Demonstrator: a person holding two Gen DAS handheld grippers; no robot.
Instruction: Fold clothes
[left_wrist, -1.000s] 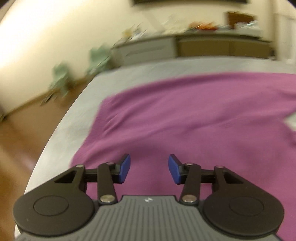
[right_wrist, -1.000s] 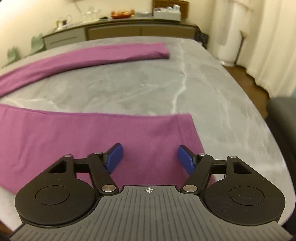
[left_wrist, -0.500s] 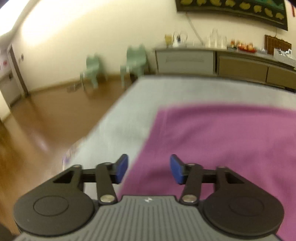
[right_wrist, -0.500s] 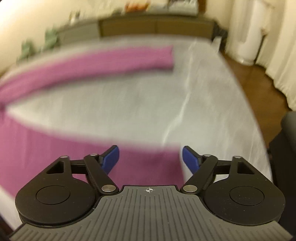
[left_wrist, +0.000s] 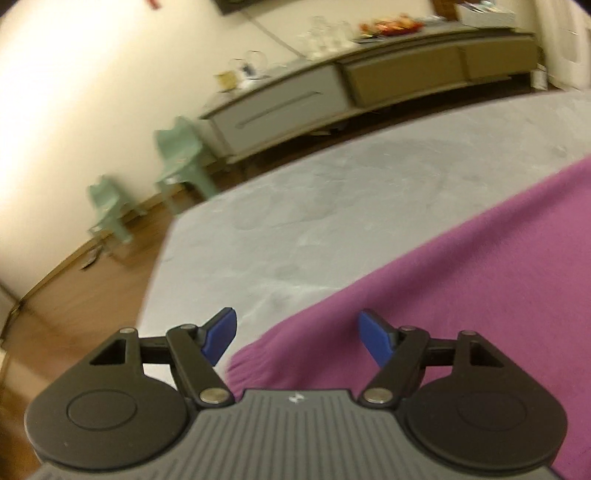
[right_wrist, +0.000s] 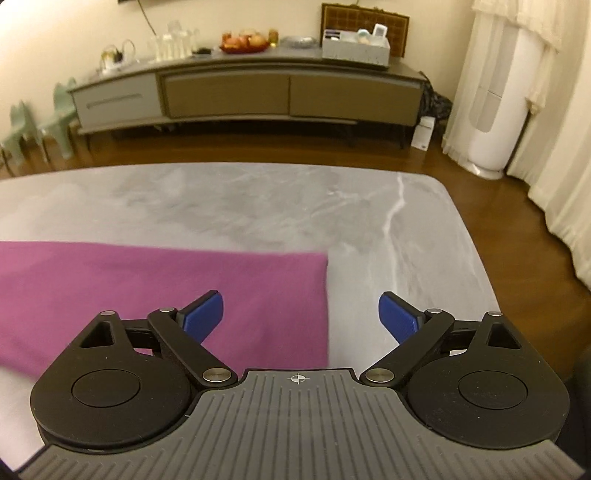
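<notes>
Hovering over purple garment (left_wrist: 461, 258) on tabletop (right_wrist: 258, 199) | left claw (left_wrist: 297, 338) apart, just widened, empty | right claw (right_wrist: 301, 315) apart, just widened, empty

Your garment (right_wrist: 155, 291) lies on the tabletop (right_wrist: 258, 206) at nine o'clock; the sideboard (right_wrist: 251, 92) stands beyond at twelve, chairs (left_wrist: 177, 158) at ten.

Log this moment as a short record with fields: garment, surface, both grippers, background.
garment: purple garment lying flat, not gripped
surface: grey marbled table
left gripper: open, jaws have just been opening, above the garment's corner, nothing pinched
right gripper: open, jaws have just been opening, over the garment's end edge, nothing pinched
background: long sideboard by the wall, two small green chairs on a wooden floor
</notes>
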